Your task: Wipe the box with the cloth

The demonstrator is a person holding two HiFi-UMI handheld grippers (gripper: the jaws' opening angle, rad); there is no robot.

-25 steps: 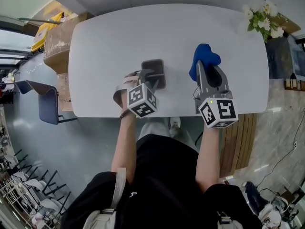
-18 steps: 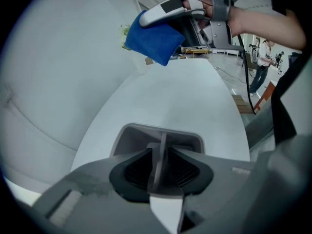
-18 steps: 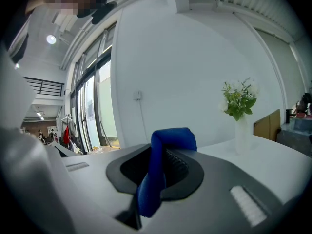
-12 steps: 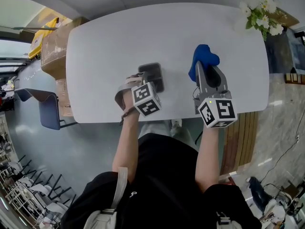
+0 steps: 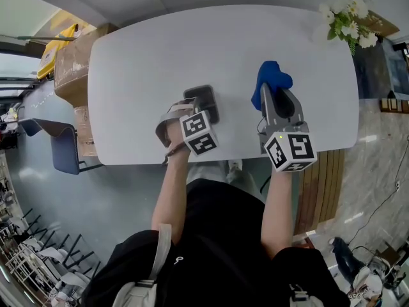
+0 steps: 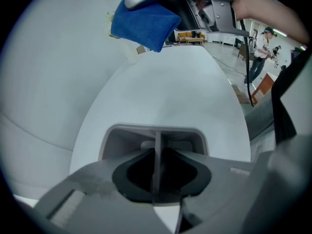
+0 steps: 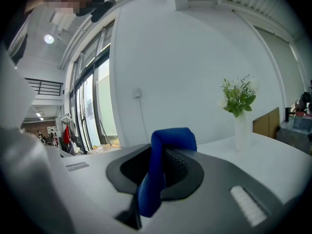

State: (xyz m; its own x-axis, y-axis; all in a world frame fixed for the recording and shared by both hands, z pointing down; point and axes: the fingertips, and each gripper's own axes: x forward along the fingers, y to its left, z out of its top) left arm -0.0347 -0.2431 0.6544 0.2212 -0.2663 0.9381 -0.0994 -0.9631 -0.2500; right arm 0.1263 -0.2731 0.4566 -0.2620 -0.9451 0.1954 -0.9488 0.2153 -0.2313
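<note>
White rounded table point(image 5: 147, 50) in a big bright hall, person at its near edge with a gripper in each hand. Grey open box point(image 5: 206, 98) sits on the table near the front edge, left of centre. Left gripper point(image 5: 193, 109) points steeply down onto the box. In the left gripper view a thin upright wall of the box point(image 6: 157, 145) stands in the gap between the jaws, which are closing. Dark gap shows on both sides of the wall, so the pads are not pressing on it.

Right gripper point(image 5: 271, 98) is roughly level, to the right of the box and apart from it. Its jaws are clamped on a blue cloth point(image 7: 168, 140). The cloth folds over the tips and hangs down between them. It is clear of the box.

White flowers in a vase point(image 5: 348, 24) stand on the far right corner of the table. Cardboard boxes point(image 5: 70, 62) and a chair point(image 5: 61, 139) are beyond the table's left end.
</note>
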